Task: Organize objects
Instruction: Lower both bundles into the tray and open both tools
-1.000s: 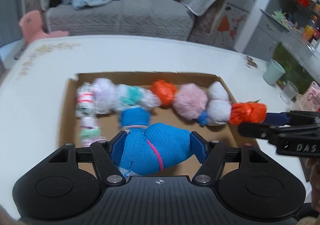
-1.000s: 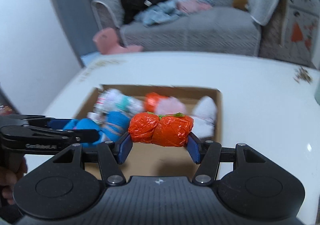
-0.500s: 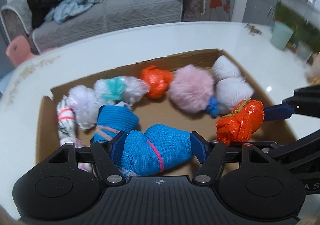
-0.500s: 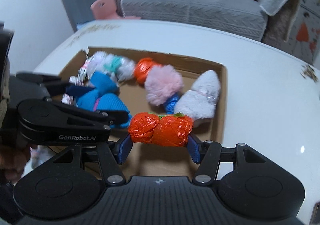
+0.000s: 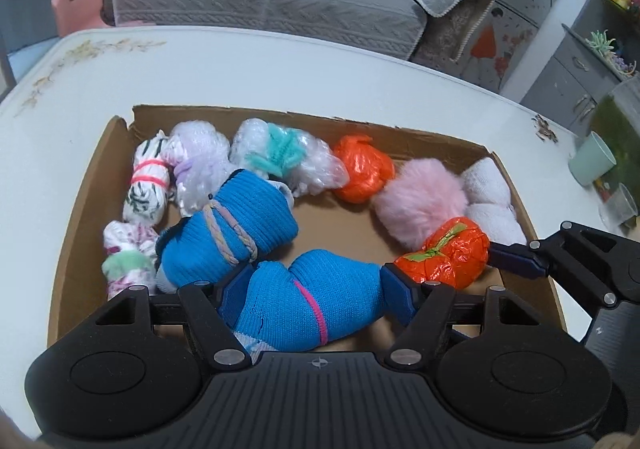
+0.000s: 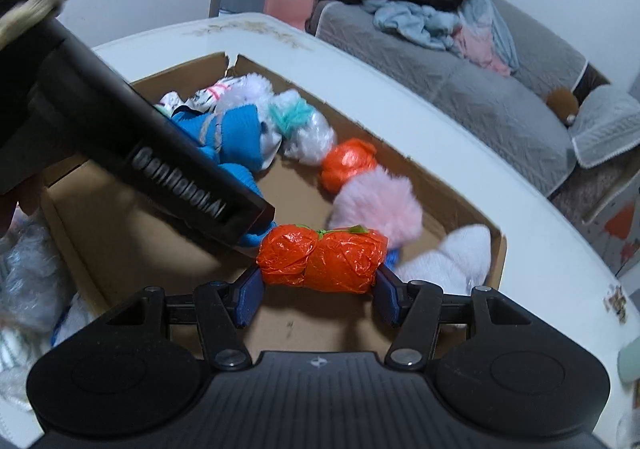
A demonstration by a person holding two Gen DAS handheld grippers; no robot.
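A shallow cardboard box (image 5: 80, 209) lies on the white table (image 5: 240, 65). My left gripper (image 5: 316, 289) is shut on a blue sock roll with a pink band (image 5: 312, 309), low over the box's near side. My right gripper (image 6: 318, 289) is shut on an orange plastic bundle (image 6: 320, 261), also seen in the left wrist view (image 5: 448, 253) just right of the blue roll. Inside the box lie a second blue roll (image 5: 236, 225), white bundles (image 5: 280, 157), an orange bundle (image 5: 362, 173), a pink pompom (image 5: 420, 201) and a white roll (image 5: 490, 193).
A green cup (image 5: 592, 163) and a clear glass (image 5: 620, 205) stand on the table to the right of the box. Loose plastic bundles (image 6: 24, 281) lie left of the box. A grey sofa (image 5: 280, 1) with clothes stands behind the table.
Both grippers have moved lower and closer over the box with their bundles still held. The orange bundle now sits right beside the blue roll.
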